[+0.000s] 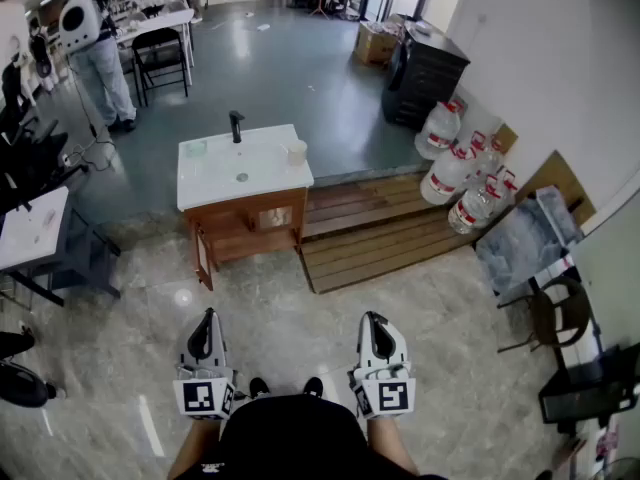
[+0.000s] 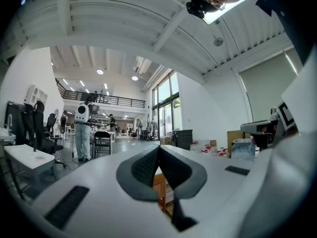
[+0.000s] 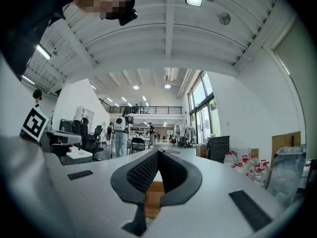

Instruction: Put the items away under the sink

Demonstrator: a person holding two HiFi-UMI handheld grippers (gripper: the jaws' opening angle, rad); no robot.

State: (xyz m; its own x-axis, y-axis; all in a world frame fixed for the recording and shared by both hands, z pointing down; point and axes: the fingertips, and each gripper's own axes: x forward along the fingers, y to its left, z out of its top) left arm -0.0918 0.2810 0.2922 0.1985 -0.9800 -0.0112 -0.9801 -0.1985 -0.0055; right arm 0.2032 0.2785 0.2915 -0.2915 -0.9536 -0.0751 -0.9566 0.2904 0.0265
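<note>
Nearest, the left gripper (image 1: 207, 320) and right gripper (image 1: 375, 322) are both pinched shut on nothing, well short of the sink cabinet (image 1: 250, 230). On its top, a cup (image 1: 297, 152) stands at the right corner and a pale green item (image 1: 196, 148) at the left. Its left door (image 1: 203, 258) hangs open.

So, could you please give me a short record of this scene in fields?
Left gripper: shut, empty, held low, well short of the cabinet
Right gripper: shut, empty, held low alongside
Sink cabinet: white basin on a wooden base, ahead on the floor
Cabinet door: left one appears swung open
On the basin: black faucet, beige cup at right corner, pale green item at left
Nearby: water jugs by the right wall
</note>
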